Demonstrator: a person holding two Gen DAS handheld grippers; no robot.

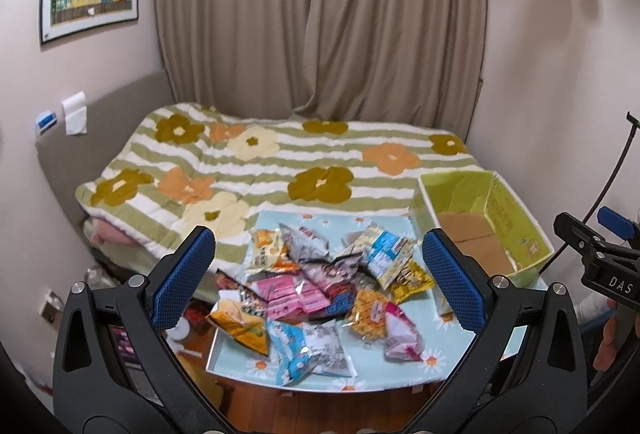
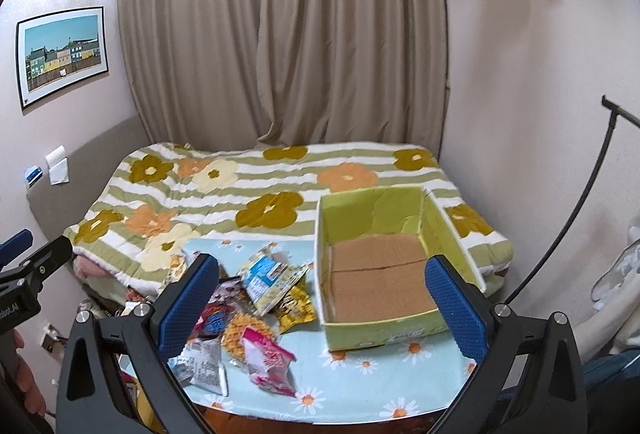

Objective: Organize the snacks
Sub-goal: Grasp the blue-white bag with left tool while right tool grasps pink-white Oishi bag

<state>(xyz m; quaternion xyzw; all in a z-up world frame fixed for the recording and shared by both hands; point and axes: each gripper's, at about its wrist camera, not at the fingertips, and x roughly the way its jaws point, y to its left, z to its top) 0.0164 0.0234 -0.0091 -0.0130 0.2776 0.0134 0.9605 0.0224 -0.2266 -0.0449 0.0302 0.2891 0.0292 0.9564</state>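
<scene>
A pile of several snack packets (image 1: 316, 286) lies on a small table with a light-blue daisy cloth (image 1: 424, 362); the pile also shows in the right wrist view (image 2: 248, 310). An open green cardboard box (image 2: 384, 266) stands empty at the table's right; it also shows in the left wrist view (image 1: 480, 222). My left gripper (image 1: 320, 278) is open and empty, held above the pile. My right gripper (image 2: 322, 306) is open and empty, held above the table in front of the box; it shows at the right edge of the left wrist view (image 1: 596, 246).
A bed with a striped flower quilt (image 1: 280, 170) lies right behind the table. Beige curtains (image 1: 320, 14) hang behind it. A black curved cable or stand (image 2: 576, 218) is at the right wall. Wooden floor (image 1: 320, 410) shows below the table's front edge.
</scene>
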